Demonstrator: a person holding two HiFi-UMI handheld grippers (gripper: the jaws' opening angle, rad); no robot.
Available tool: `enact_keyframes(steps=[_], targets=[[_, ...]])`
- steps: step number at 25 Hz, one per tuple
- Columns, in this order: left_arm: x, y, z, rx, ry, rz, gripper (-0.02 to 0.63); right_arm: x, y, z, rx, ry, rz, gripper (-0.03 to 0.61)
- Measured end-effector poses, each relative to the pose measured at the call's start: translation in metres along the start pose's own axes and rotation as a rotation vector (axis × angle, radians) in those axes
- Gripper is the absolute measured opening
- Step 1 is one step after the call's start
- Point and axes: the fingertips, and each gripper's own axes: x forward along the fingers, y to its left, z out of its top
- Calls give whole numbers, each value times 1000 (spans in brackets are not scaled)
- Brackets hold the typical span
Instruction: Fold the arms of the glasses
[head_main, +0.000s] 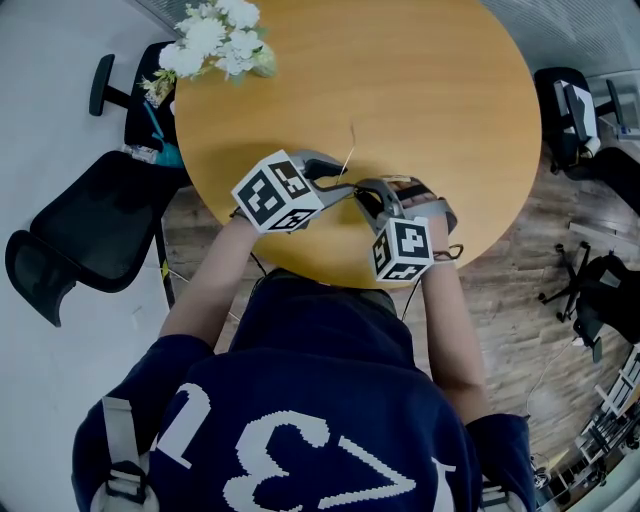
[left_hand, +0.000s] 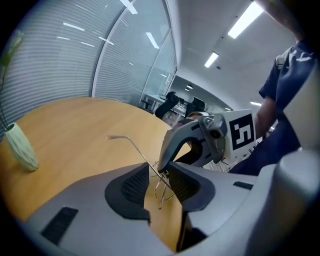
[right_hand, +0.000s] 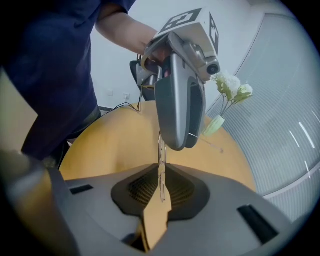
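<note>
glasses (right_hand: 161, 165): thin wire frame, looks clear of the tabletop, just inside the table's near edge. That's centre of the head view, where the two gripper tips meet. Edge-on and low centre in the right gripper view.

One arm (left_hand: 131, 143) sticks out unfolded, running to the upper left of the left gripper view over bare wood. In the head view it's the fine line pointing up-frame from the tips. Can't make out whether the other arm is folded.

right gripper (right_hand: 161, 184): jaws closed down on the frame wire, pads pinching it from both sides. My read: it's the anchor, holding the front fixed so the hinge has something to work against.

left gripper (left_hand: 159, 174): jaws apart, wood visible through the gap. The wire near the hinge sits between them, but neither pad looks pressed on it, so no grip. Probably placed there to push the arm round at its root rather than clamp it: short lever, less flex in thin wire.

Tips are nearly touching each other, so it's tight. The risk I'd flag is the wire twisting in the right pads.

table (head_main: 420, 90): round, wood. A vase of white flowers (head_main: 218, 35) sits at upper left, well apart from the work. A black office chair (head_main: 80, 240) stands at left, off the table. Fold not done yet.
</note>
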Motion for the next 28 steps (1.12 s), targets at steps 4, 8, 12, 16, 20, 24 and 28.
enact_keyframes(steps=[4, 8, 12, 16, 20, 24, 28], targets=[[12, 2, -18, -14, 45, -35, 127, 11, 17, -9, 13, 43, 75, 60], [21, 9, -29, -93, 11, -38, 138, 20, 29, -16, 41, 61, 122, 54], [31, 6, -47, -123, 42, -71, 149, 27, 43, -27, 52, 106, 184, 52], [35, 4, -66, -111, 115, -122, 187, 34, 50, -34, 65, 149, 229, 52], [32, 0, -76, -83, 141, -169, 241, 38, 48, -32, 76, 167, 246, 49], [40, 0, -93, -11, 226, -131, 262, 44, 49, -30, 72, 175, 256, 51], [49, 5, -97, 87, 258, -43, 261, 45, 50, -30, 76, 180, 260, 52]])
